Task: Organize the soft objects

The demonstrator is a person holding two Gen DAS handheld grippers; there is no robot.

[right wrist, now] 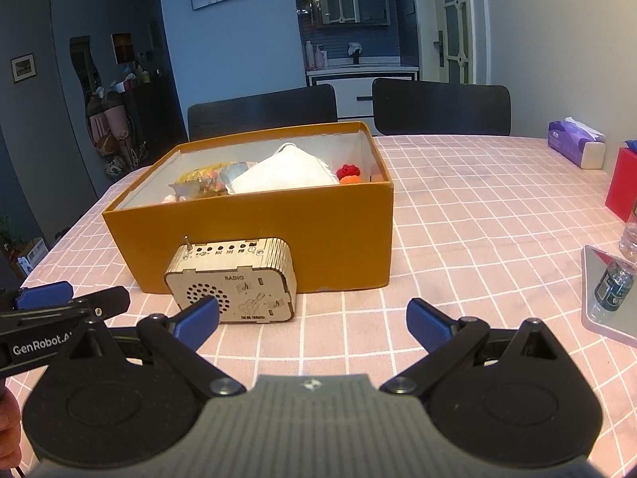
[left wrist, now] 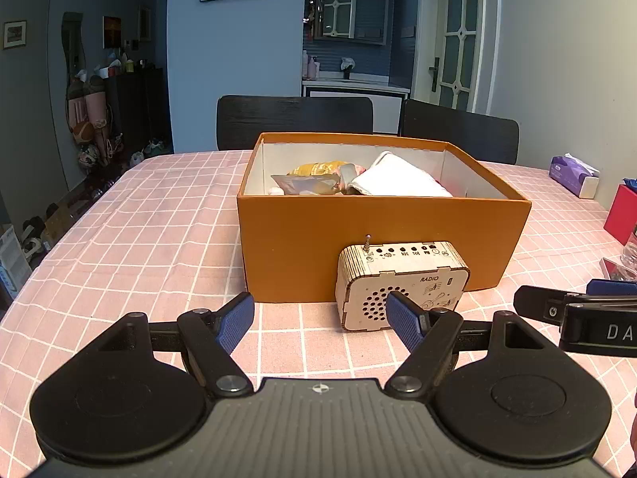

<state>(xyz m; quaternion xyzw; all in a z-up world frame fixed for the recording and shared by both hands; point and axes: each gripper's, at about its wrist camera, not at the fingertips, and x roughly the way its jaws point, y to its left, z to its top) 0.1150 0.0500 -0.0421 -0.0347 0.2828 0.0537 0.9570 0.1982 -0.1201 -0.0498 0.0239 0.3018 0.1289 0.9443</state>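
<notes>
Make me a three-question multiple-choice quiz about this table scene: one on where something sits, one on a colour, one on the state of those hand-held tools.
1. Where is the wooden radio?
A. Inside the box
B. On the table against the box's near wall
C. On a chair

2. What colour is the box outside?
A. Orange
B. Green
C. White

3. How are the fingers of the right gripper?
A. Shut on the radio
C. Shut on nothing
B. Spread apart, holding nothing

Answers: 1 B, it stands on the checked tablecloth before the box; 2 A, its walls are orange; 3 B, bare cloth shows between them.
</notes>
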